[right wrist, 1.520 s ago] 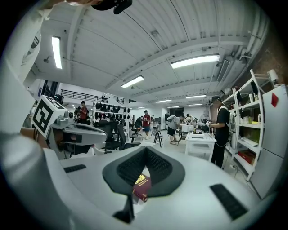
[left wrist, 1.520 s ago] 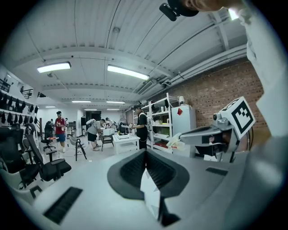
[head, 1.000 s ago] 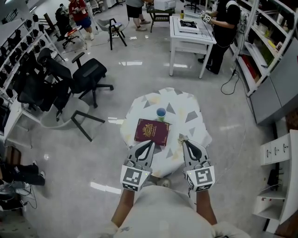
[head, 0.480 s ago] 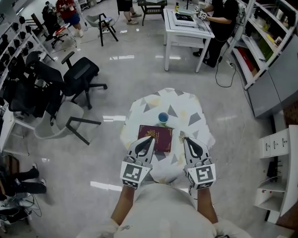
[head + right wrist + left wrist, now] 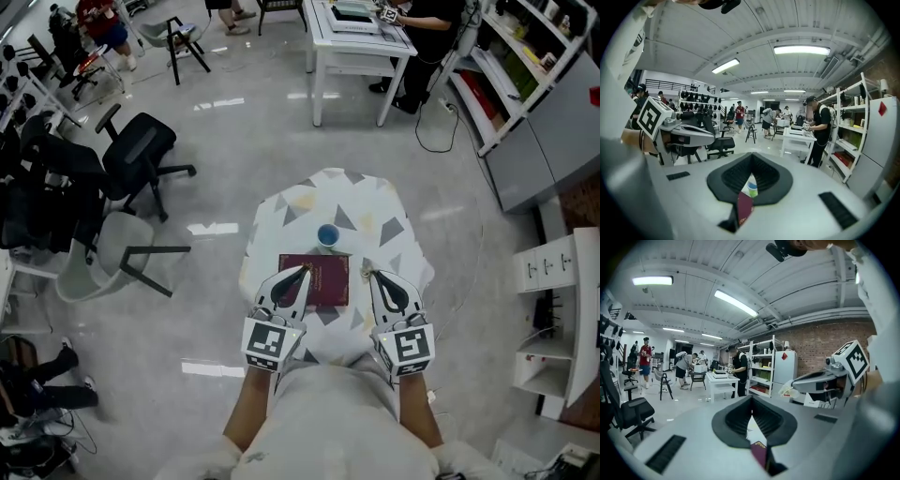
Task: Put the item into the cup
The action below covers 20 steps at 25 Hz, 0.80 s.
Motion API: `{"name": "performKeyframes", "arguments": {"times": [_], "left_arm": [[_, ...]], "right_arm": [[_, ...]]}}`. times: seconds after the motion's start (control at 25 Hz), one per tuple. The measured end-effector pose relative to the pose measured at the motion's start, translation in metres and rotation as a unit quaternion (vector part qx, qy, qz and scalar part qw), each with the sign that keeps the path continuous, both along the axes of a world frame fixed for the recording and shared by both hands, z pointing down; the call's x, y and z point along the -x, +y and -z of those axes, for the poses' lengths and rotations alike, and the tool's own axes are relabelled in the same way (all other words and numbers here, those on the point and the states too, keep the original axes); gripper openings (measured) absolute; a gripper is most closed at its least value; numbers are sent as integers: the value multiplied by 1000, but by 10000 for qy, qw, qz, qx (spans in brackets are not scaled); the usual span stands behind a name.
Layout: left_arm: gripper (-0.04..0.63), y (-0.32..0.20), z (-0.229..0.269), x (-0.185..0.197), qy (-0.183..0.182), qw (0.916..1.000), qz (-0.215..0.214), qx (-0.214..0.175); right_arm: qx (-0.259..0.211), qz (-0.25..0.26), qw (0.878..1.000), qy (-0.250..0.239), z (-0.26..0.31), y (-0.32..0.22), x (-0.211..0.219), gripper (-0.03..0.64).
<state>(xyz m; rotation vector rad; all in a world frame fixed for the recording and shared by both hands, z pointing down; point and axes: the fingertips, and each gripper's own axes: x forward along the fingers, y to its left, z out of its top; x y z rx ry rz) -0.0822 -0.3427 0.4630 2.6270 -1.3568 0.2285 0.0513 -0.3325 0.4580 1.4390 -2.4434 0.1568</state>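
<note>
A small blue-and-green cup [image 5: 326, 234] stands in the middle of a round table [image 5: 375, 216] with a patterned cloth. A maroon book [image 5: 315, 281] lies just nearer than it. My right gripper [image 5: 365, 273] hovers at the book's right edge, shut on a small pale crumpled wrapper [image 5: 790, 389] that shows at its tip in the left gripper view. My left gripper [image 5: 306, 269] is shut over the book's near left part with nothing seen in it. Through the right gripper's jaws the cup [image 5: 751, 189] and book [image 5: 744, 208] show below.
Black office chairs [image 5: 141, 150] stand on the floor to the left. A white table [image 5: 352, 37] with a person [image 5: 417, 28] beside it is at the back. Shelves [image 5: 525, 75] and a white cabinet [image 5: 562, 281] line the right side.
The head view has drifted, so the room slid in the picture. Both grippers hold the same pose over the near side of the table and stay shut.
</note>
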Motion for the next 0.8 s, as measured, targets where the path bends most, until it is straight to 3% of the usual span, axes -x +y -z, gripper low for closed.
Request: {"name": "performKeyframes", "arguments": {"times": [0.4,0.8], "left_arm": [[12,-22,-27,-4,-2,9998,-71,209],[12,-46,-57,-11,-145,9984,360,401]], "right_arm": [[269,-63,9996,30,-26,-15,-2,5],[533,534,9971,69,-59,-52,1,5]]}}
